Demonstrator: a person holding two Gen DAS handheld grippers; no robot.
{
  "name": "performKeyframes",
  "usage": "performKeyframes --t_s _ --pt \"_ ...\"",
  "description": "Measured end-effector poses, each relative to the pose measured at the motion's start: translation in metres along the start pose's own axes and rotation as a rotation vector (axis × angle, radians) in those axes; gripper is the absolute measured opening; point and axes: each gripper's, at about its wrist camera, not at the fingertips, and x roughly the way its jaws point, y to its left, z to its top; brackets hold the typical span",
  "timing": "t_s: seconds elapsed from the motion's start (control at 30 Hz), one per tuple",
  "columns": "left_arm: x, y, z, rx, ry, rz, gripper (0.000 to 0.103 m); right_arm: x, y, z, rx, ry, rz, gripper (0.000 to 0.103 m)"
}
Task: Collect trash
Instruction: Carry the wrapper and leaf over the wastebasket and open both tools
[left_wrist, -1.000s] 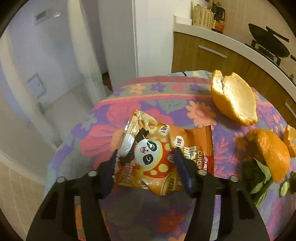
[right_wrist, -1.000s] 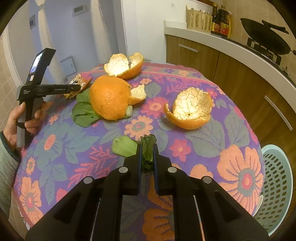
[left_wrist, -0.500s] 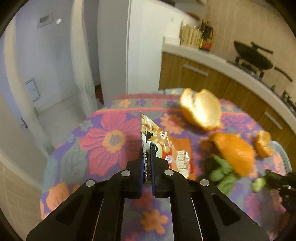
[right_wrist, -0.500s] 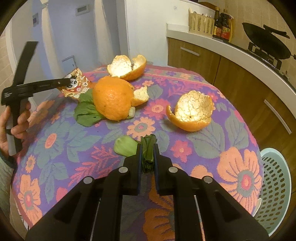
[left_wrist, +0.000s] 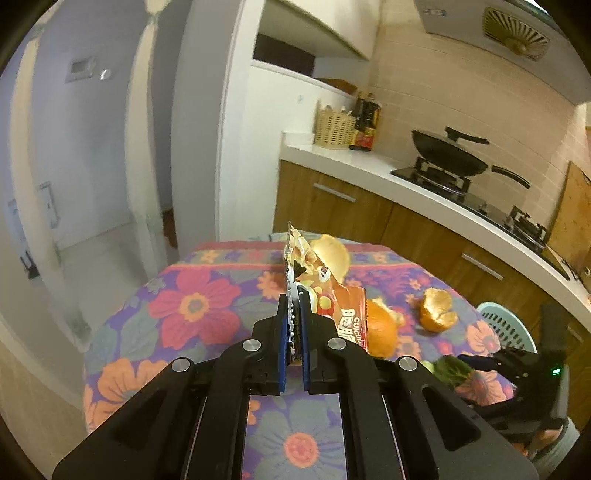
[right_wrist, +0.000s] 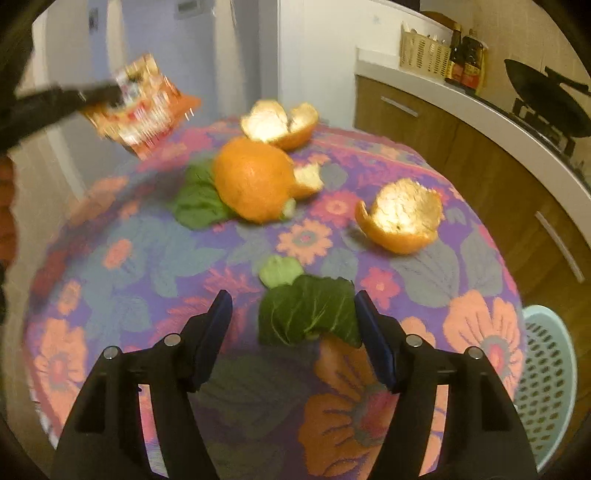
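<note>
The snack wrapper (left_wrist: 325, 295) is pinched by only its edge in the left gripper (left_wrist: 294, 332) and may slip out; the right gripper (right_wrist: 293, 332) is held wide around the leaf (right_wrist: 308, 310).

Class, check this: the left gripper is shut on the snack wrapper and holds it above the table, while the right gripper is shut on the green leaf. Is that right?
Not quite. In the right wrist view the right gripper is open, its jaws wide apart on either side of the green leaf, which lies on the table. The rest holds: the left gripper is shut on the snack wrapper, held above the table.
</note>
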Motion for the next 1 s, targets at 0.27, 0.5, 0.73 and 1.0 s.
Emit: performKeyframes --t_s 0.27,0.5,0.73,1.0 --pt "-0.014 -0.031 0.002 0.049 -0.011 -0.039 0.003 -0.005 -0.009 -0.009 0.049 0.015 -0.007 0.009" --pt "-0.027 -0.082 0.014 0.105 -0.049 -0.151 0.003 -0.068 -0.052 -0.020 0.146 -0.104 -0.020 0.008" --pt "-0.014 -0.163 0.020 0.193 -0.026 -0.268 0.003 -0.124 -0.136 -0.043 0.313 -0.205 -0.090 0.008" --pt "0.027 -0.275 0.009 0.325 0.055 -0.368 0.003 -0.155 -0.221 -0.092 0.500 -0.236 -0.238 0.008"
